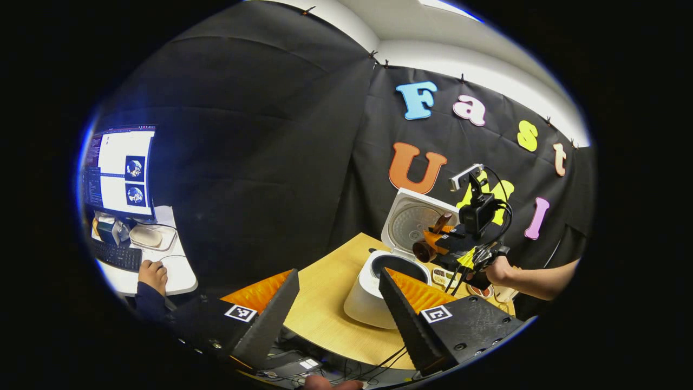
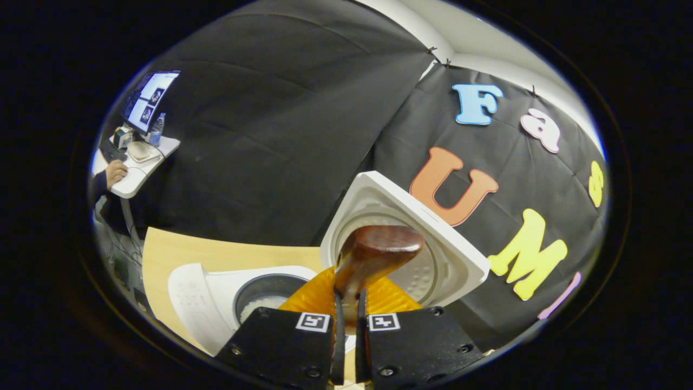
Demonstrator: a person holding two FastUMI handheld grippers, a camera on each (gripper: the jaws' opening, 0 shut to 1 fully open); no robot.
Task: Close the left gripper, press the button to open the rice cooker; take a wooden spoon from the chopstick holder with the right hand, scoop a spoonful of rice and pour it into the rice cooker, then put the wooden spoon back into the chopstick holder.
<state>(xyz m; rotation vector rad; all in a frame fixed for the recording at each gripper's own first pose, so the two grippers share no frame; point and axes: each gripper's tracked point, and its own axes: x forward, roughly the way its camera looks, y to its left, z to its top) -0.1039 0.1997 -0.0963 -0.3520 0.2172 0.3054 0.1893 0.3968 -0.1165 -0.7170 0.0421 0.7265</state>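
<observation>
Rice cooker [image 1: 373, 295] sits on the wooden counter [image 1: 325, 303], lid [image 1: 414, 219] standing open, white rice [image 2: 262, 307] in the dark inner pot. Wooden spoon [image 2: 373, 254] raised in front of the open lid, above the pot; its handle pinched between both fingers of the right claw [image 2: 349, 319]. From the left gripper view, the right claw [image 1: 433, 246] hovers just right of the cooker, a hand [image 1: 501, 271] holding it. Left claw [image 1: 338, 295] spread apart, empty, low and in front of the cooker. Far left of the cooker: a side desk [image 1: 162, 271] with monitor [image 1: 122, 173] and keyboard [image 1: 116, 254].
</observation>
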